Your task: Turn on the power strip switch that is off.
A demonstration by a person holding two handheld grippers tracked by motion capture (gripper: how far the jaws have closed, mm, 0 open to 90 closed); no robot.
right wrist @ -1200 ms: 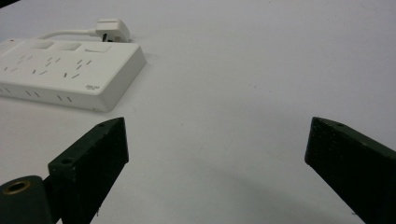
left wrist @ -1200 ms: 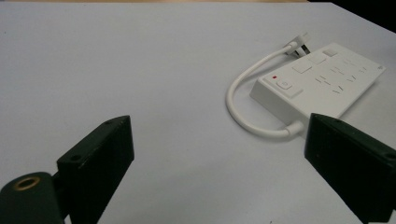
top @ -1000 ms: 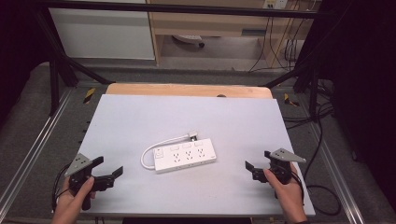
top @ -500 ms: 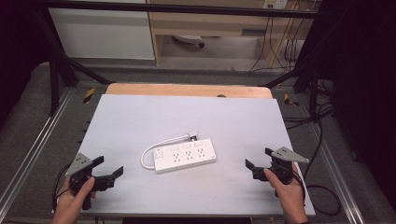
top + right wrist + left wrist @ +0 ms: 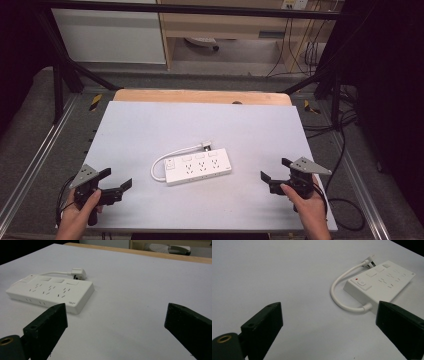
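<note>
White power strip [image 5: 198, 166] mid-table, long axis left to right, cord [image 5: 170, 157] looping off its left end; left gripper [image 5: 116, 180] and right gripper [image 5: 274, 169] at near corners, both wide open, empty, roughly equally far

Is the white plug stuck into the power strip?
No, the plug lies loose on the table behind the power strip.

Smooth white plastic power strip [image 5: 198, 166], matt pale grey tabletop [image 5: 150, 125], bare wood back edge [image 5: 200, 96], matt black gripper [image 5: 116, 179]
</note>
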